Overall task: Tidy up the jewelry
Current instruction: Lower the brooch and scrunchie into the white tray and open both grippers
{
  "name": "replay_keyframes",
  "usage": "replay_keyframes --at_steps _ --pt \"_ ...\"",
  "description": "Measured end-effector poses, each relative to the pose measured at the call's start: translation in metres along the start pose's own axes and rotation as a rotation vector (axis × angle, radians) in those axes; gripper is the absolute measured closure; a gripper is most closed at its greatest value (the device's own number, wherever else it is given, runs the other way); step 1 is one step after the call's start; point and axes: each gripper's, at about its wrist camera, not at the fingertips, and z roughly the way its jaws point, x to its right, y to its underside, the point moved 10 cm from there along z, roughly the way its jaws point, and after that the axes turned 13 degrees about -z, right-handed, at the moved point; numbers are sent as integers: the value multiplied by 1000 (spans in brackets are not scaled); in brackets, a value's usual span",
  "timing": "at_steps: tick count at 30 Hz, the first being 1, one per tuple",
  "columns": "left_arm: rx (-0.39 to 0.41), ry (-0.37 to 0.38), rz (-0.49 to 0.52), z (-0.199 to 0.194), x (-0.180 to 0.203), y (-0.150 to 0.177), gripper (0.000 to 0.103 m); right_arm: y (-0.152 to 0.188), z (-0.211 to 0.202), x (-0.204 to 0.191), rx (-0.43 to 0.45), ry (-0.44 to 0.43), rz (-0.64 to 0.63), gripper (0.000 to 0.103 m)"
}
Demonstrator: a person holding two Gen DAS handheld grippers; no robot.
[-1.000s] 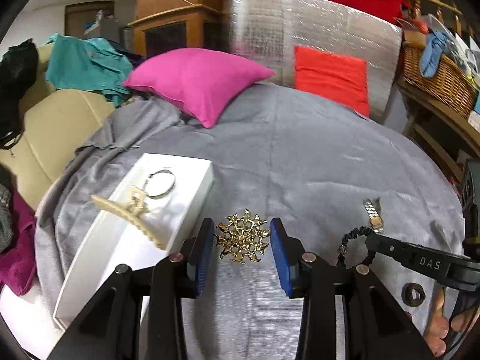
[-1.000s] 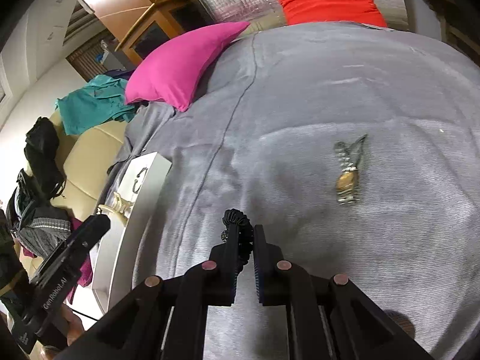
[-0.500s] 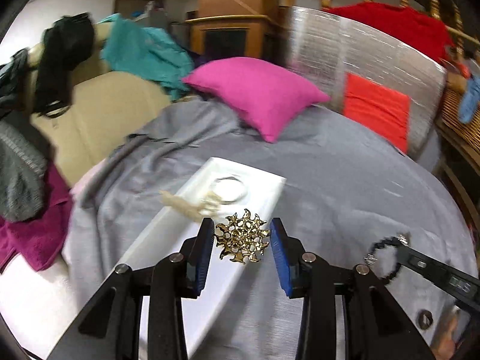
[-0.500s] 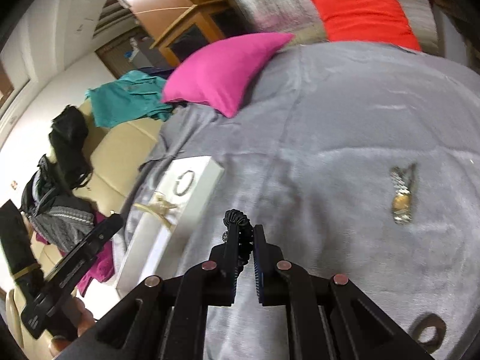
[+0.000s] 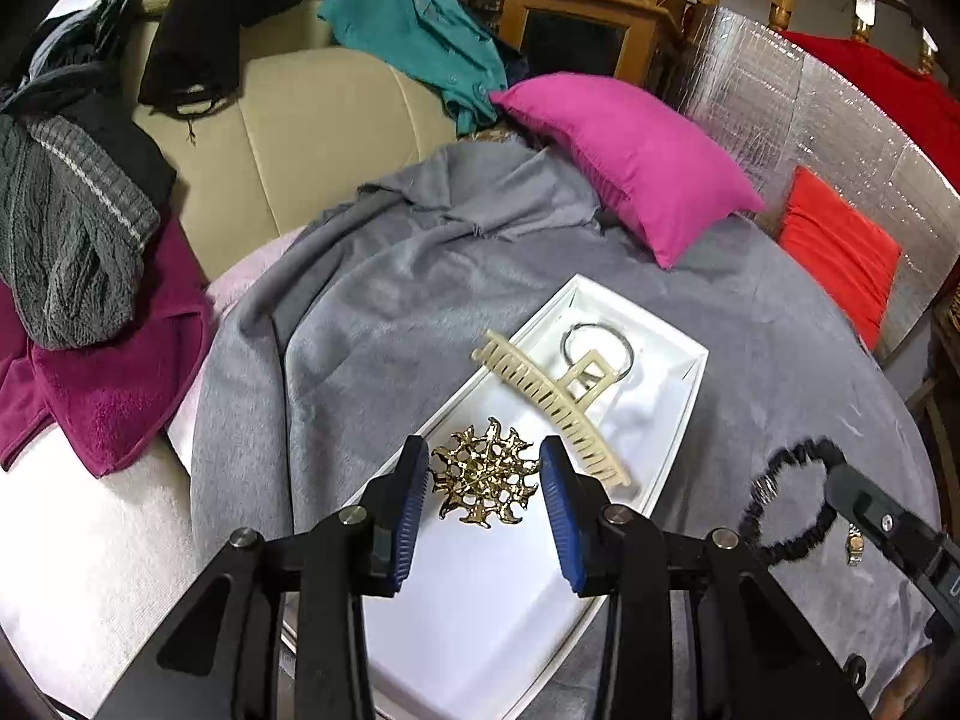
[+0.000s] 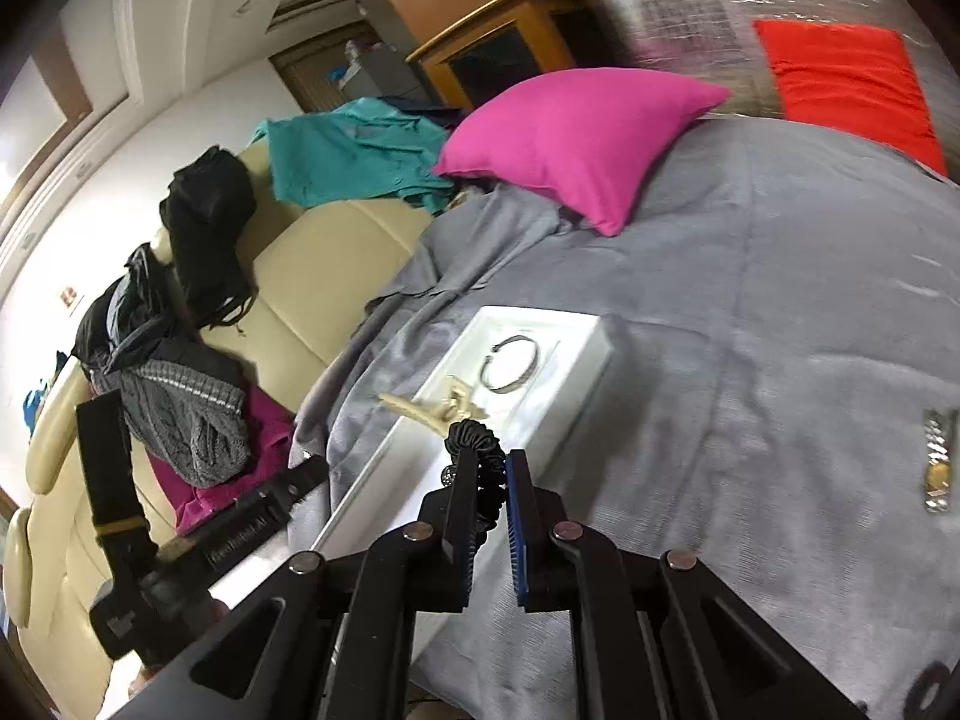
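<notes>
Broad bed under a grey woollen blanket [image 5: 384, 324], with a magenta square cushion [image 5: 636, 162] at its far edge. On the blanket, a long white rectangular tray [image 5: 672, 360], holding a cream plastic claw hair clip [image 5: 552, 402] propped across a thin silver metal bangle [image 5: 597, 348] at the far end.

Above the tray's nearer half, the left hand-held gripper [image 5: 485, 483], blue pads partly spread and pinching a gold openwork brooch [image 5: 483, 480] by its spiky edges. To the right in the same view, the right hand-held gripper [image 5: 840, 480] carrying a black ruffled fabric bracelet [image 5: 786, 504] hanging as a full loop above the blanket.

From the right wrist view: right hand-held gripper [image 6: 493, 468] pressed nearly together, clamping that bracelet [image 6: 474, 441], only a bunched part visible, just short of the tray [image 6: 576, 372]. Bangle [image 6: 510, 363] and clip [image 6: 432, 408] also visible there, brooch hidden. Clear only here: a silver and gold wristwatch [image 6: 937, 459] lying well apart on the blanket's right side; in the left view just a small glint by the right gripper's arm.
</notes>
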Motion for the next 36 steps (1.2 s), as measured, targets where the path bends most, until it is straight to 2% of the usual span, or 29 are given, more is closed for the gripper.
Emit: replay_keyframes --at_steps 4,9,17,29,36 --pt "-76 18 -35 13 -3 10 64 -2 21 -14 -35 -30 -11 93" --pt "-90 -32 -58 20 -20 8 64 5 47 -32 -87 -49 -47 93" --pt "-229 -64 -119 47 -38 29 64 21 81 -38 -159 -48 -55 93" --pt "-288 -107 -184 59 -52 39 64 39 120 -52 -277 -44 -93 92" --pt "-307 -126 -226 65 -61 42 64 39 140 -59 -301 -39 -96 92"
